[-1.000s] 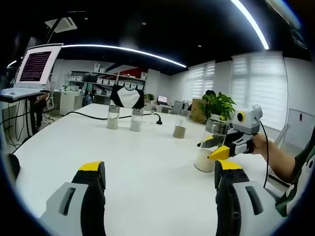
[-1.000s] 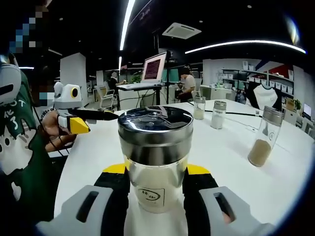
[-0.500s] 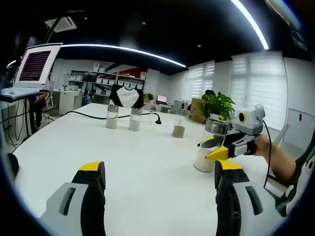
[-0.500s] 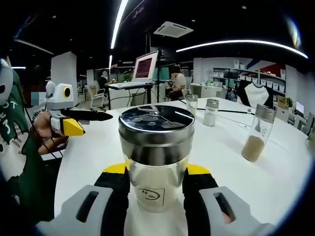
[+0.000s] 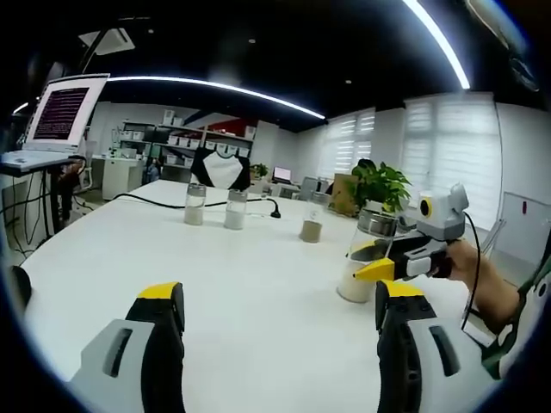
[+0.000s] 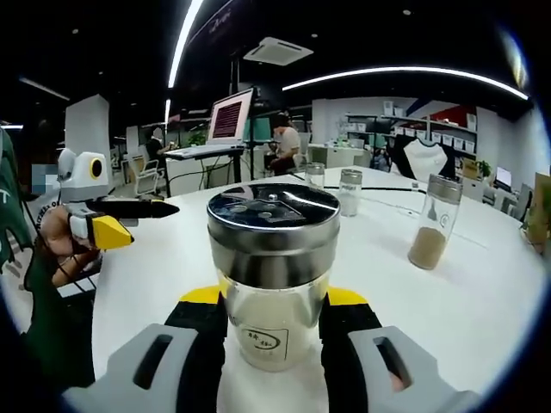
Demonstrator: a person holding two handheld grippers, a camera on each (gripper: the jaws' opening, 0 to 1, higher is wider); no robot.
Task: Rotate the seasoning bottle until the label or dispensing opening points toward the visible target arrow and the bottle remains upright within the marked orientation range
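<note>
White table (image 6: 482, 292); right gripper (image 6: 273, 311) clasps steel-lidded glass bottle (image 6: 272, 275).

right tongs (image 6: 272, 320) | swung round with seasoning bottle (image 6: 273, 274) | label shifted slightly left

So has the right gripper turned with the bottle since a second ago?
Yes. In the right gripper view the seasoning bottle sits the same between the jaws, but the monitor and far bottles slid left, so the right gripper swung right.
</note>
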